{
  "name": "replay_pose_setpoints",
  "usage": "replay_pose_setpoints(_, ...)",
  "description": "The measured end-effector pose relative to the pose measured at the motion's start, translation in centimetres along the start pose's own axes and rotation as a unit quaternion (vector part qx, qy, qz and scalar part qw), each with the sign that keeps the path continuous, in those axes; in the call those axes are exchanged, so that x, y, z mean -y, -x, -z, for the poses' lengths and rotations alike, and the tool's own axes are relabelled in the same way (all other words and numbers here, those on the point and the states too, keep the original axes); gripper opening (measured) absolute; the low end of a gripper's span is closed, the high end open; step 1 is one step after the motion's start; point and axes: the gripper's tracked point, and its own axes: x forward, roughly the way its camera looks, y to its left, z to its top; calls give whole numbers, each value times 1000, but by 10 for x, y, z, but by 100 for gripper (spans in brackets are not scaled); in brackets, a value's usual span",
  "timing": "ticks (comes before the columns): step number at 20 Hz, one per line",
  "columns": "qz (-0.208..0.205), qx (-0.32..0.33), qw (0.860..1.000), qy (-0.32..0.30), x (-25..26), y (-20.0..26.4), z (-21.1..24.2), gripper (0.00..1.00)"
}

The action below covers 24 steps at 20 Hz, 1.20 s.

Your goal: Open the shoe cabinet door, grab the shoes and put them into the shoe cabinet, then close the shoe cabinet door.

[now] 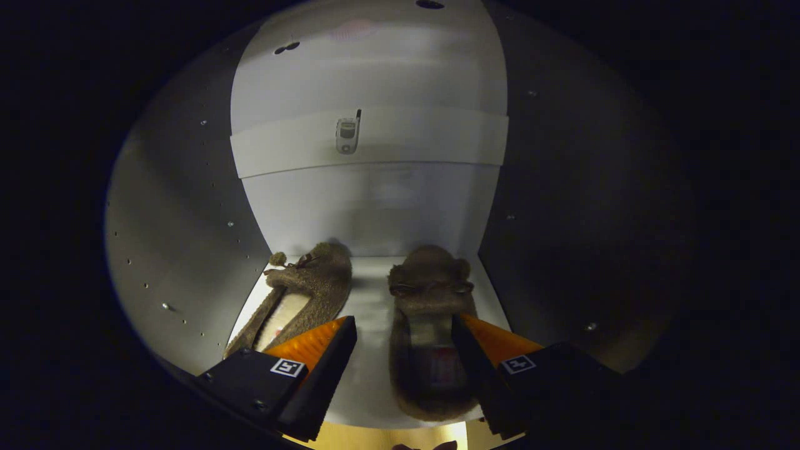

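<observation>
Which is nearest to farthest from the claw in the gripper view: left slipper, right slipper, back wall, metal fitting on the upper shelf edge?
The claw is open, holding nothing.
1. Right slipper, heel between the fingers, beside the right one.
2. Left slipper, just beyond the left finger; too close to the right slipper to call.
3. Back wall, behind both slippers.
4. Metal fitting, on the upper shelf edge.

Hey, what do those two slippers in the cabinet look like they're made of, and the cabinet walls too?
Left slipper and right slipper: probably fuzzy brown fleece or plush, going by the nubby, matte pile; the left one's lining looks paler. Cabinet back wall: smooth white board, likely laminate, with a soft sheen. Side wall: the same, with rows of small holes. The hand-held gripper is open, fingers flanking the right slipper's heel.
</observation>
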Motion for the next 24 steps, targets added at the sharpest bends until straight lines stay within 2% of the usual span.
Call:
replay_pose_setpoints(6, 8, 84, 996, -5, -2, 73, -30, 98)
replay_pose_setpoints(11, -21, 190, 982, -3, -27, 165, -49, 97)
replay_pose_setpoints(18, -44, 283, 958, 17, -45, 296, -20, 98)
replay_pose_setpoints(24, -73, 311, 947, 19, -33, 402, 19, 98)
